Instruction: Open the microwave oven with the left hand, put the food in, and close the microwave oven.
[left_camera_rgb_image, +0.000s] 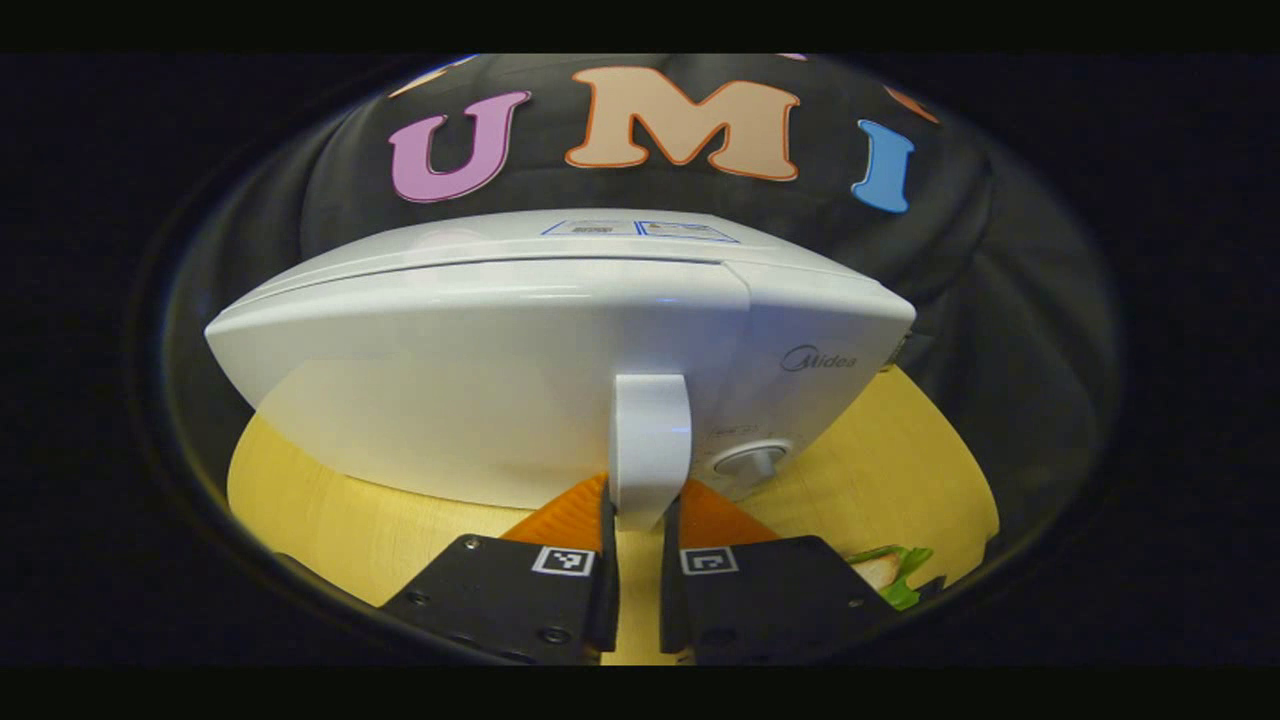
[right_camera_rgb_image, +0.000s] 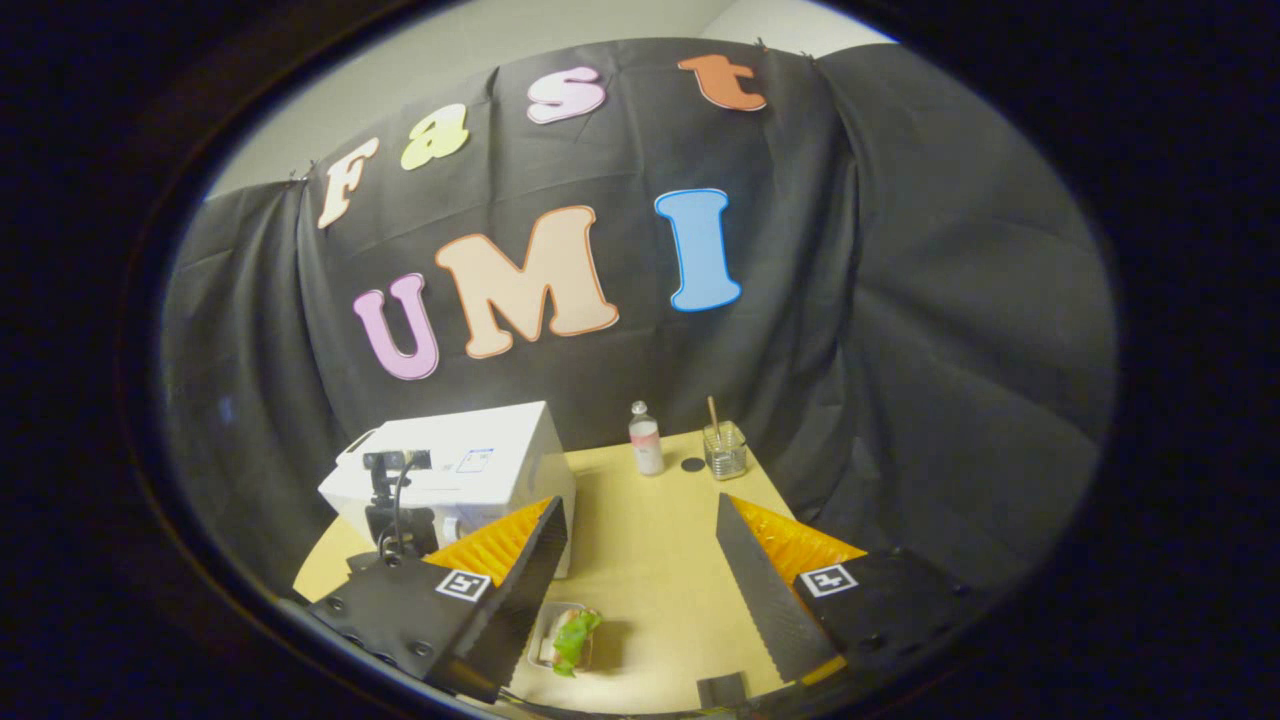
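The white microwave (left_camera_rgb_image: 520, 340) stands close in front in the left gripper view, with its door flush against the body. My left gripper (left_camera_rgb_image: 637, 525) is shut on the lower end of the vertical white door handle (left_camera_rgb_image: 650, 440); both fingers press its sides. The food (right_camera_rgb_image: 570, 638), a sandwich with green lettuce in a clear tray, lies on the table, and its edge is seen as the food (left_camera_rgb_image: 895, 575) at the lower right. My right gripper (right_camera_rgb_image: 640, 590) hangs open above the table, with the food just below its left finger. The left gripper (right_camera_rgb_image: 395, 500) also shows in front of the microwave (right_camera_rgb_image: 470, 465).
At the back of the yellow wooden table (right_camera_rgb_image: 650, 540) stand a small bottle (right_camera_rgb_image: 646, 438) and a glass jar (right_camera_rgb_image: 724, 448) with a stick in it, with a small dark disc (right_camera_rgb_image: 692, 464) between them. A round knob (left_camera_rgb_image: 750, 460) sits right of the handle.
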